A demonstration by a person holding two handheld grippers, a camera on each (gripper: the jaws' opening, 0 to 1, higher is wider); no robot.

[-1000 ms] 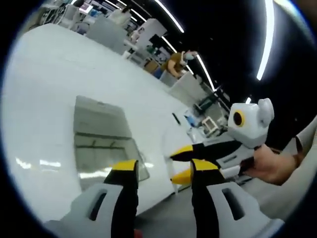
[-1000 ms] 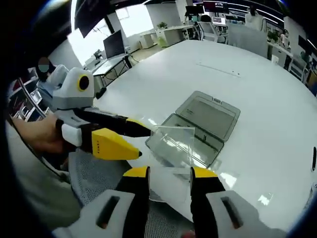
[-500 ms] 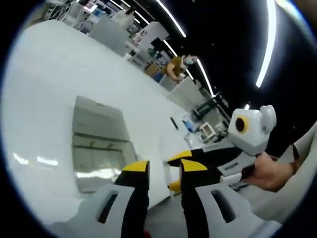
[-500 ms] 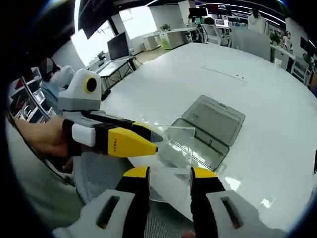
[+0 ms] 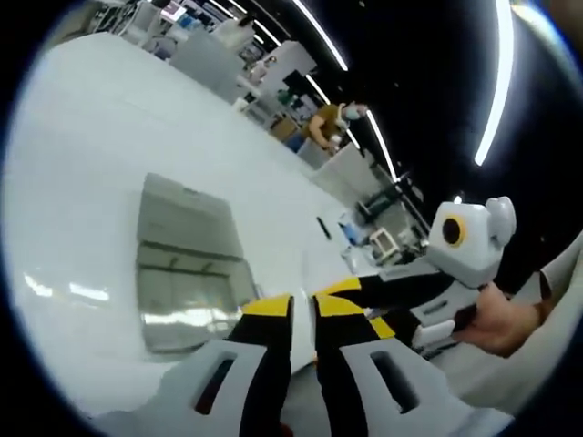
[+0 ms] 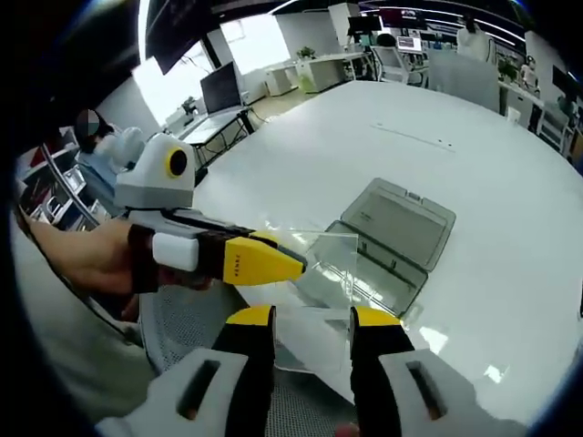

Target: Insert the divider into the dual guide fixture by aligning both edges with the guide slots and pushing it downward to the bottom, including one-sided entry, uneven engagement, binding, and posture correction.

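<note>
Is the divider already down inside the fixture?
No. In the right gripper view the divider is held above the open fixture, not seated in it.

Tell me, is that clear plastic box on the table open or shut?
Open: the box lies with its lid folded back flat on the table.

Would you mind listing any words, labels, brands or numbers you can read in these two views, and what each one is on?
No text can be read.
Left gripper: a small dark marking on its yellow jaw, too small to read.
Monitors at the far desks: lit screens, content too blurred to read.
Divider and clear case: no lettering visible.
</note>
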